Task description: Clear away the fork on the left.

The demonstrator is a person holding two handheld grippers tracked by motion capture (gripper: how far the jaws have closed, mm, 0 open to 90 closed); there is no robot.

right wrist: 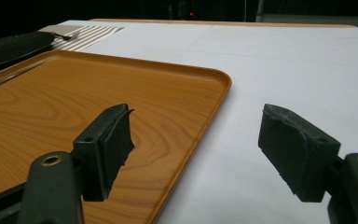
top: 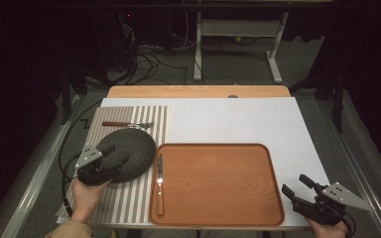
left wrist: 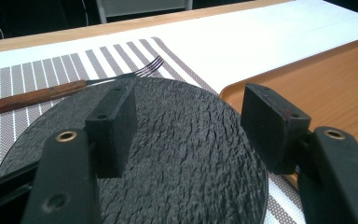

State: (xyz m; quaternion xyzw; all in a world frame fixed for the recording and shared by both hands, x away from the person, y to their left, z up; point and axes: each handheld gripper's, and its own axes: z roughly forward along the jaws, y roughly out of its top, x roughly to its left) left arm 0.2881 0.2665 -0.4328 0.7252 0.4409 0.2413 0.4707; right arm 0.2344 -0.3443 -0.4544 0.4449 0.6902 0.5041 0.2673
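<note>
You held the left gripper low over the near-left part of the dark round plate, your left hand coming in from the surface's near-left corner, forearm angled up and slightly right. Its fingers stood wide apart, nothing between them; in the left gripper view they straddled the plate's textured top, and whether they touched it couldn't be told. The plate sat on the striped placemat at the left side of the surface, its right edge just beside the wooden tray, possibly overlapping the tray's left rim.

A fork with a wooden handle lay on the placemat just behind the plate, tines pointing right. A knife lay inside the tray along its left rim, handle toward the near edge.

Your right gripper was at the near-right corner of the surface, just off the tray's right rim, pointed up-left toward the tray, with your right hand at the very near edge. Its fingers were also wide and held nothing; in the right gripper view one finger hung over the tray's near-right corner, the other over the white surface.
</note>
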